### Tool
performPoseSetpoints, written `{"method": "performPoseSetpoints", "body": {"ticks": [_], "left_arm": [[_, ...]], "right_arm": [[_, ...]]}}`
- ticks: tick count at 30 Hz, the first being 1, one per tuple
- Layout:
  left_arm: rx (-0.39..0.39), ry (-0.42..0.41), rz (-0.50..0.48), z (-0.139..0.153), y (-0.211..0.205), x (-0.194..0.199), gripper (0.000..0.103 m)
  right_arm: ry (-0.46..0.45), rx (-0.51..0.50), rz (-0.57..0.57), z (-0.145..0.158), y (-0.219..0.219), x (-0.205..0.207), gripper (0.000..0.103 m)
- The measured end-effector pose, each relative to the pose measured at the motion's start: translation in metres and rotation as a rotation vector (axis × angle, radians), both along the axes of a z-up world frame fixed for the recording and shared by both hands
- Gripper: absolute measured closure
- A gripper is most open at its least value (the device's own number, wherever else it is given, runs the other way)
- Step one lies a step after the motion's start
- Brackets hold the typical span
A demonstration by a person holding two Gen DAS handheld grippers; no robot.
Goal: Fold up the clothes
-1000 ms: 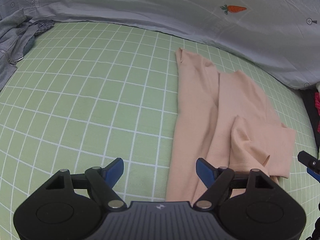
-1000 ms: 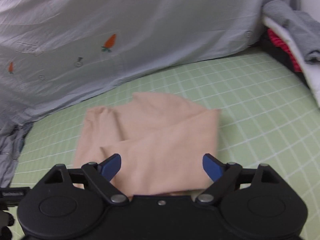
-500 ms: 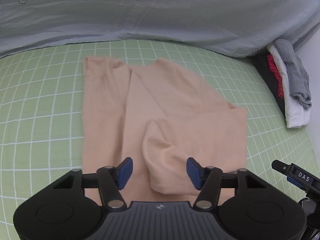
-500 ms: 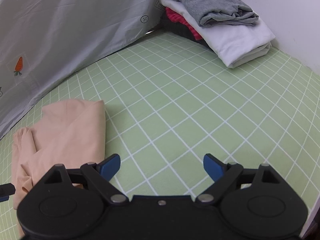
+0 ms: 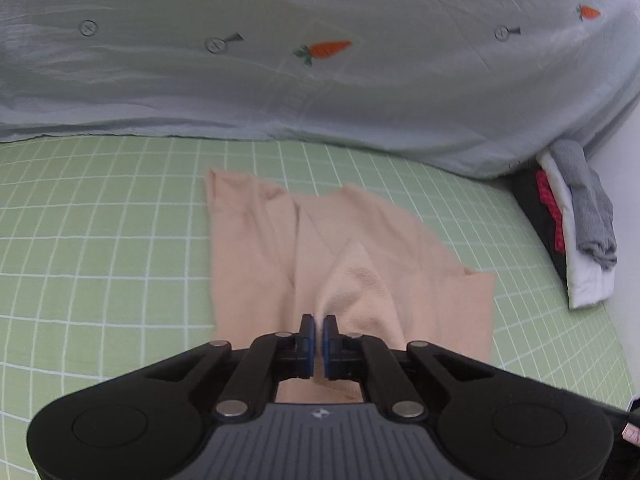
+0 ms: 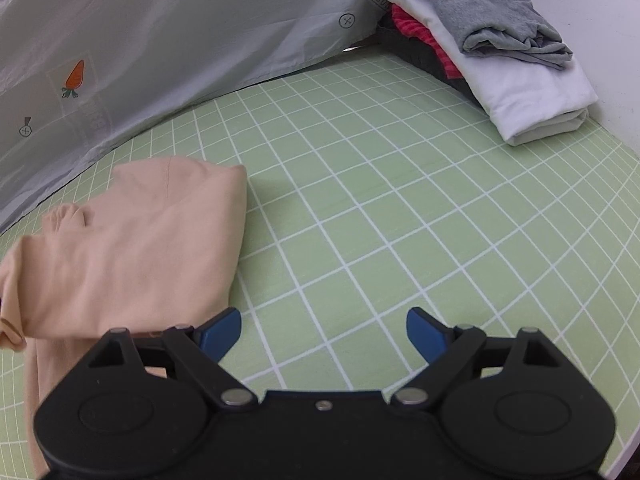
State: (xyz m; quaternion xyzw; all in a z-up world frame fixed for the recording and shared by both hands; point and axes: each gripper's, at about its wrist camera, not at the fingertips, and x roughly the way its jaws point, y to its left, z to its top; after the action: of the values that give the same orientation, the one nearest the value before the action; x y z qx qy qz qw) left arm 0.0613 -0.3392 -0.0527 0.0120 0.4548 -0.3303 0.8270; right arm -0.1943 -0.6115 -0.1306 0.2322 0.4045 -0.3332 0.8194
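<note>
Our left gripper (image 5: pixel 319 330) pinched a fold of the soft peach cloth top (image 5: pixel 360 280) on the green checked sheet (image 5: pixel 100 240), to lift it; our right gripper (image 6: pixel 324 330) waited open and empty

Looks like somebody's bedroom at home, with the work happening right on the bed. You've got a green sheet with a white grid (image 6: pixel 400 208), a pale grey duvet with little carrot prints (image 5: pixel 320 72) bunched along the back, and a stack of folded clothes (image 6: pixel 500 64) shoved against a plain white wall (image 6: pixel 600 8). A peach top (image 5: pixel 280 248) lies on the sheet.
</note>
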Motion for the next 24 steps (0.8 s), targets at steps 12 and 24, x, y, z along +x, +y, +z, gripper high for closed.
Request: {"method": "performPoseSetpoints", "body": {"ticks": [12,24], "left_arm": [[-0.031,-0.048,0.587,0.017,0.142,0.096,0.095],[0.038,0.08,0.544,-0.023,0.149,0.008,0.028]], "right_arm": [[0.047,-0.029,0.086,-0.001,0.017,0.015,0.013],[0.043,-0.057,0.181,0.004,0.044,0.003,0.001]]}}
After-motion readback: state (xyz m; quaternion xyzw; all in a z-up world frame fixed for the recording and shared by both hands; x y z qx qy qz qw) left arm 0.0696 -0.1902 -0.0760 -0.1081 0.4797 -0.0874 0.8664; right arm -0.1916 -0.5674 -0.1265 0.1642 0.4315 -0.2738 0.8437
